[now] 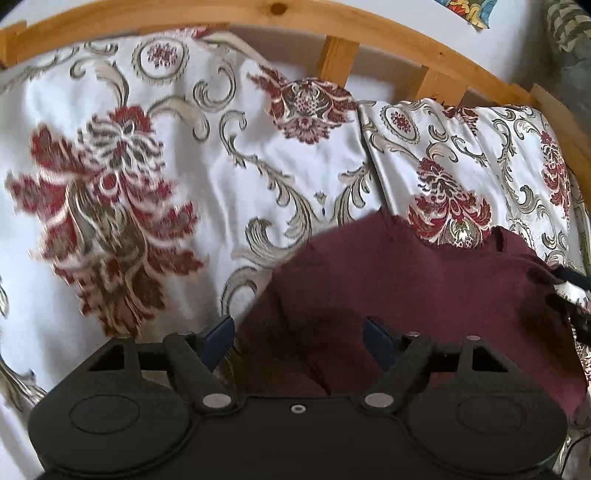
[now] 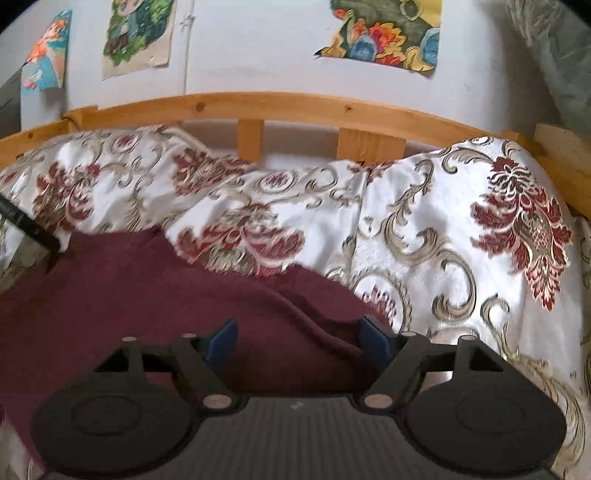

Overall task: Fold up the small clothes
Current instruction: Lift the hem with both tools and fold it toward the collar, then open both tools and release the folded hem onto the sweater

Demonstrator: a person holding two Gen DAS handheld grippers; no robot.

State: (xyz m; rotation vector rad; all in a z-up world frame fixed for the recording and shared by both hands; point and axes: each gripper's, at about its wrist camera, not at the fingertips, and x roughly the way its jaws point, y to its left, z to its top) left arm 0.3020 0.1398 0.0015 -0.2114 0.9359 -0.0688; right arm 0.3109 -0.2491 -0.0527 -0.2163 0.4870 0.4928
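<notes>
Both grippers spread wide, nothing pinched btw. Left gripper (image 1: 299, 334) hangs over the near left edge of the maroon garment (image 1: 424, 295), blue pads (image 1: 219, 338) clear of the cloth afaict. Right gripper (image 2: 297, 341) sits above the garment's right part w/ a raised fold (image 2: 295, 314) running between its fingers. Garment lies flat-ish on the bed, on a white bedspread (image 2: 424, 206) w/ red floral & gold scroll print. Wooden bed rail (image 2: 258, 105) behind, then a wall w/ colourful drawings (image 2: 388, 33) stuck on it.

Maroon garment (image 1: 424, 280) (rumpled) flat on floral bedspread (image 1: 207, 155)
</notes>
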